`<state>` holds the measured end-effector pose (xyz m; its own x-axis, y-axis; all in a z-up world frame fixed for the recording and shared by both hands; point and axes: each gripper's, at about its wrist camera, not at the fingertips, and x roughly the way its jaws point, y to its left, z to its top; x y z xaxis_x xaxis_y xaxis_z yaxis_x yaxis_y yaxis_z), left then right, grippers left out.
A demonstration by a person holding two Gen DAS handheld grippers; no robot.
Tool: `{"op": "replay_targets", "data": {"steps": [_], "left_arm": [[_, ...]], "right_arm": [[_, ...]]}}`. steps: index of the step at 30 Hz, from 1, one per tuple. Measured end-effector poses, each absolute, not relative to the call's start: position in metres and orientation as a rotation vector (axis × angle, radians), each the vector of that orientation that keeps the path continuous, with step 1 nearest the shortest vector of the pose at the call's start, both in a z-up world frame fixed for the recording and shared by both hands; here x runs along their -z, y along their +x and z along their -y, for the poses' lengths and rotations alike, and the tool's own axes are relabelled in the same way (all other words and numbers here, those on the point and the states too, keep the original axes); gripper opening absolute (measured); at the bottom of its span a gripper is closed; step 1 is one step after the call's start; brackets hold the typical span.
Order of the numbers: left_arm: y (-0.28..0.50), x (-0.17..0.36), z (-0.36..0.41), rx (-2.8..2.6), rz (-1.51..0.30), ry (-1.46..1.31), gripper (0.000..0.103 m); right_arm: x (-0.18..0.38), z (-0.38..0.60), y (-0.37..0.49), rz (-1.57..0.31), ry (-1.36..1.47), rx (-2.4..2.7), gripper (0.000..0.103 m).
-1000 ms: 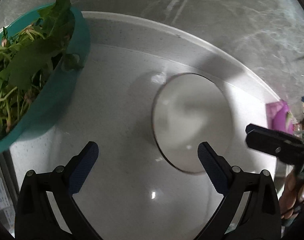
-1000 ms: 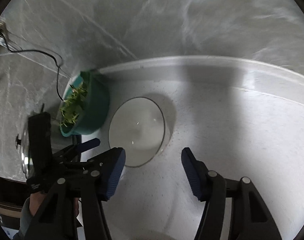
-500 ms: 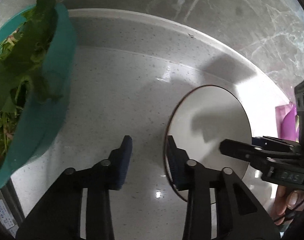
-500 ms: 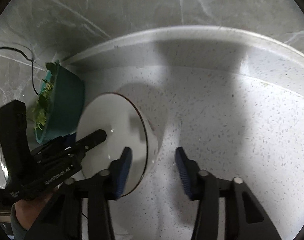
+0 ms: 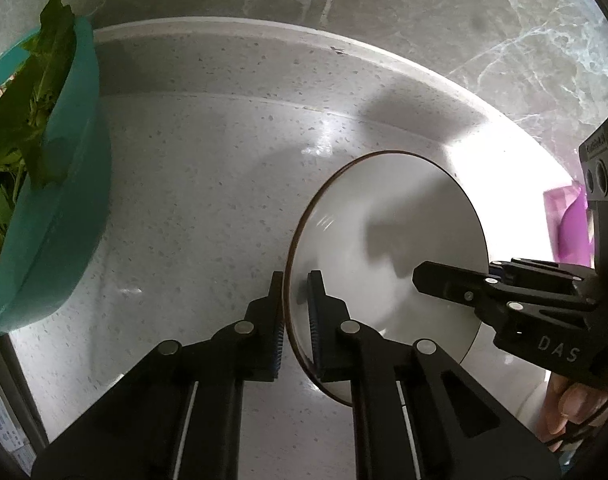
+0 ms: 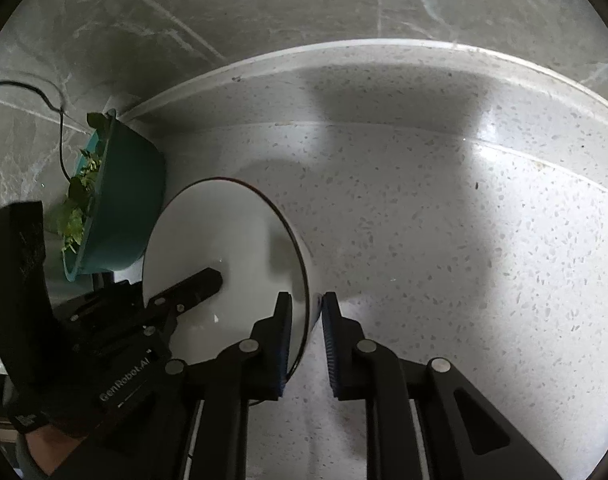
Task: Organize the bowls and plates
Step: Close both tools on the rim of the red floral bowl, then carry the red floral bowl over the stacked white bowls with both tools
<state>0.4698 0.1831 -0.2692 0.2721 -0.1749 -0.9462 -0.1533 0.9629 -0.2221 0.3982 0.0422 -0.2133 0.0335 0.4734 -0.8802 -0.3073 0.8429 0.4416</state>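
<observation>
A white bowl with a thin dark rim sits on the speckled countertop. My left gripper is shut on its left rim, one pad inside and one outside. In the right wrist view the same bowl has its right rim between the pads of my right gripper. Those jaws are closing and sit against the wall of the bowl. Each gripper's inner finger reaches over the bowl's hollow in the other's view.
A teal bowl full of green leaves stands just left of the white bowl, against the grey marble wall. A purple object lies at the far right. A black cable hangs on the wall. A hand holds the right gripper.
Both grippers went from wide open to closed around opposite rims of the white bowl. The right one also sank toward the counter.
</observation>
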Motion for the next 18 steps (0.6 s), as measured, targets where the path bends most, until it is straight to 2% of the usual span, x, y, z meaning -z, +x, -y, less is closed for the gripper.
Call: {"op": "replay_targets", "data": {"steps": [9, 18], "left_arm": [[0.455, 0.248, -0.162, 0.053, -1.298, -0.281, 0.009], [0.424, 0.209, -0.117, 0.149, -1.265, -0.252, 0.009]], "right_arm": [[0.198, -0.015, 0.386, -1.408, 0.159, -0.566, 0.015], [0.157, 0.038, 0.351, -1.357, 0.178, -0.523, 0.015]]}}
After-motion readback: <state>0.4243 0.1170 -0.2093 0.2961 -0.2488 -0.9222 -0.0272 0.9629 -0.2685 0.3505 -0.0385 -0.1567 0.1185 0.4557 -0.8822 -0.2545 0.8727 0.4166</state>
